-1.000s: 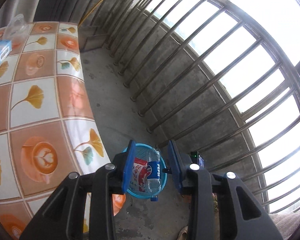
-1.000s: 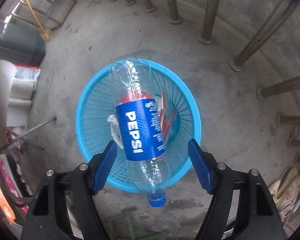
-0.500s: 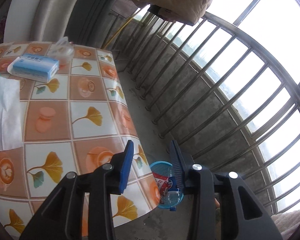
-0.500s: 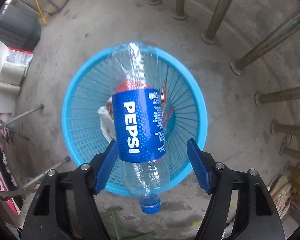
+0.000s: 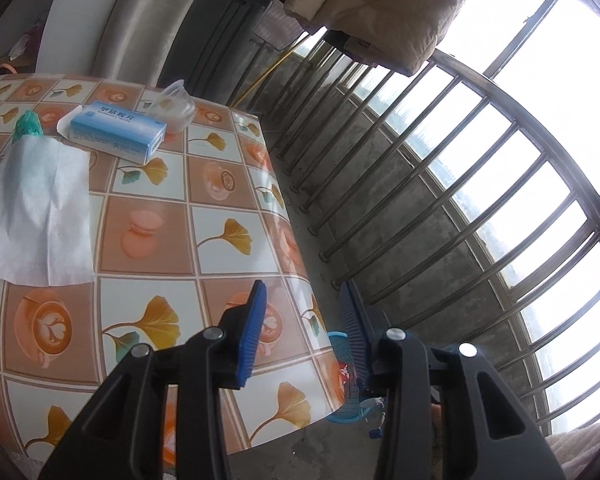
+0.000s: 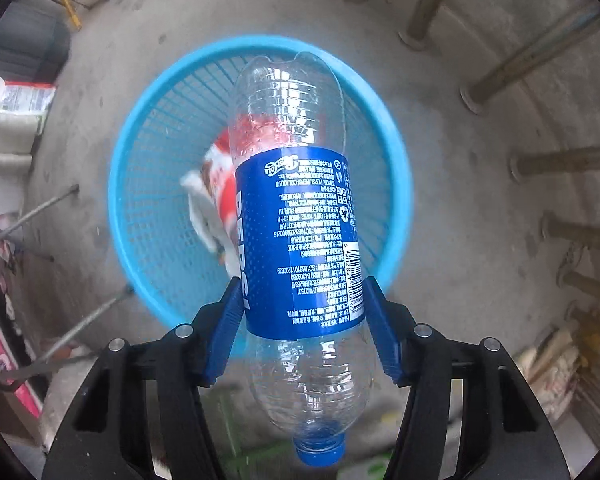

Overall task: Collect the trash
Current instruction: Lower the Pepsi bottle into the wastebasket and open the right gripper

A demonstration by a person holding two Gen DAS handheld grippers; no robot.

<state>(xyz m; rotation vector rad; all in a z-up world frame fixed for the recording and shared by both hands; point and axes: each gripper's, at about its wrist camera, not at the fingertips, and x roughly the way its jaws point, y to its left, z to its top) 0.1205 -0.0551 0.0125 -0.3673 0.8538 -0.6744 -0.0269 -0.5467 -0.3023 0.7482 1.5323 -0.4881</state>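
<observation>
The empty Pepsi bottle (image 6: 300, 240) sits pinched in the right gripper (image 6: 304, 312) — jaws just closed onto its label — directly above the blue mesh basket (image 6: 148, 184). The left gripper (image 5: 304, 332) gapes, empty, over the tiled table's (image 5: 148, 240) edge.

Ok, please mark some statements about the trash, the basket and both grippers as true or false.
1. The Pepsi bottle has a blue cap. True.
2. The blue basket stands on the table. False: it stands on the concrete floor.
3. The left gripper holds the white tissue. False: its jaws are open and empty; the tissue lies flat on the table.
4. A blue box lies on the table. True.
5. The right gripper is empty. False: its jaws have just been closing, and the pads touch the bottle's label on both sides.
</observation>
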